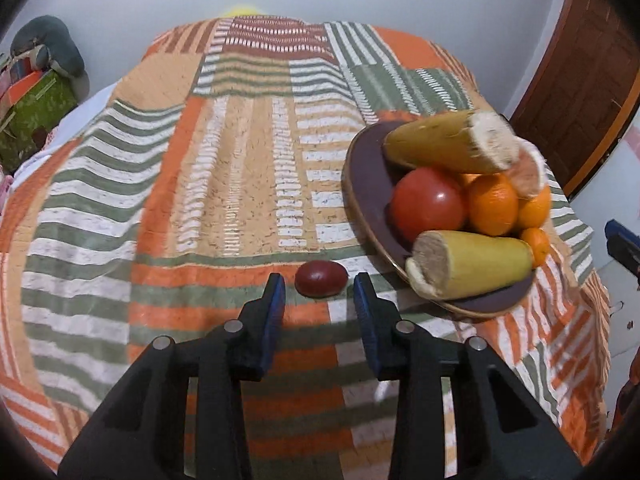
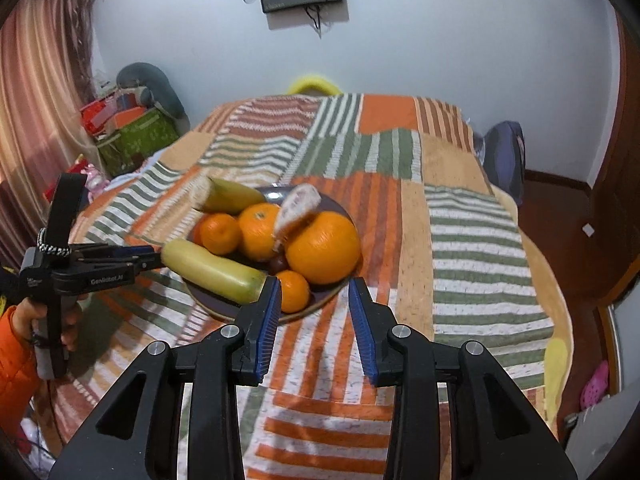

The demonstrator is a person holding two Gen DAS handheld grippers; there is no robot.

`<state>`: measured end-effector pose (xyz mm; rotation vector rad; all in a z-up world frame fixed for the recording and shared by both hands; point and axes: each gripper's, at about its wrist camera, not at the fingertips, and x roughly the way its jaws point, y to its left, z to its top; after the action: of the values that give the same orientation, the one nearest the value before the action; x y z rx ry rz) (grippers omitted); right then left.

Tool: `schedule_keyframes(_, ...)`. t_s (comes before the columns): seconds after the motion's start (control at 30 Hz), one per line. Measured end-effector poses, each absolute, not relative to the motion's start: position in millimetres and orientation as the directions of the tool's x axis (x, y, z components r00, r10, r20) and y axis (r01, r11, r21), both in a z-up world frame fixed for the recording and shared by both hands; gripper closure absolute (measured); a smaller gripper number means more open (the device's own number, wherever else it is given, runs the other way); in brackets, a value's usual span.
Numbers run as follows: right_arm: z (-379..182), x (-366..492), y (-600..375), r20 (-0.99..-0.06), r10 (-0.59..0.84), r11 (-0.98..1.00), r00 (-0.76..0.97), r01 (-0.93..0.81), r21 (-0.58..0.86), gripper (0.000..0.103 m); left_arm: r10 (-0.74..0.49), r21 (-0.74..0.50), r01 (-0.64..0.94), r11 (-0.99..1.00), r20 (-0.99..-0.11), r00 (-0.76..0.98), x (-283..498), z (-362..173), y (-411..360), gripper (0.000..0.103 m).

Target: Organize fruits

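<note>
Left tongs (image 1: 319, 285): apart, empty, just short of red fruit (image 1: 321, 279) on tablecloth (image 1: 200, 184).
Right tongs (image 2: 314, 288): apart, empty, at near rim of plate (image 2: 304, 312).
Plate: heaped fruit.

Black tool (image 1: 319, 284) frames, blue ribbed pads, silver pins; orange sleeve (image 2: 12, 354)

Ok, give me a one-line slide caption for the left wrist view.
Left gripper open over a small red fruit on the striped tablecloth, beside a plate piled with fruit.
</note>
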<state>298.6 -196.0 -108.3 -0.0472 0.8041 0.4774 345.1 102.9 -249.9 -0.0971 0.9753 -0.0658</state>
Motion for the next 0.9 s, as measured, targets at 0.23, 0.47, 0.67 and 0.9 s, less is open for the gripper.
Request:
schedule_keyframes(0.23,-121,301,-195,-0.720,0.391,0.893,0.573,-0.425,0.147,0.071,-0.095,-0.101,0.021,0.995,-0.808,0.582,347,-248,102,0.078)
schedule_keyframes(0.47,-120,301,-194,-0.714,0.400,0.890,0.574,-0.429,0.154,0.071,-0.124,-0.123,0.047,0.991,-0.753,0.646,344,-216,95,0.078)
schedule_keyframes(0.67,-120,299,-196,-0.709,0.409,0.887,0.575,-0.432,0.162,0.071,-0.149,-0.150,0.052,0.987,-0.752,0.642,369,-214,82,0.078)
schedule_keyframes(0.9,-120,300,-198,-0.701,0.409,0.889,0.584,-0.429,0.161,0.071,-0.163,-0.154,0.070,0.986,-0.751,0.639,375,-216,73,0.078)
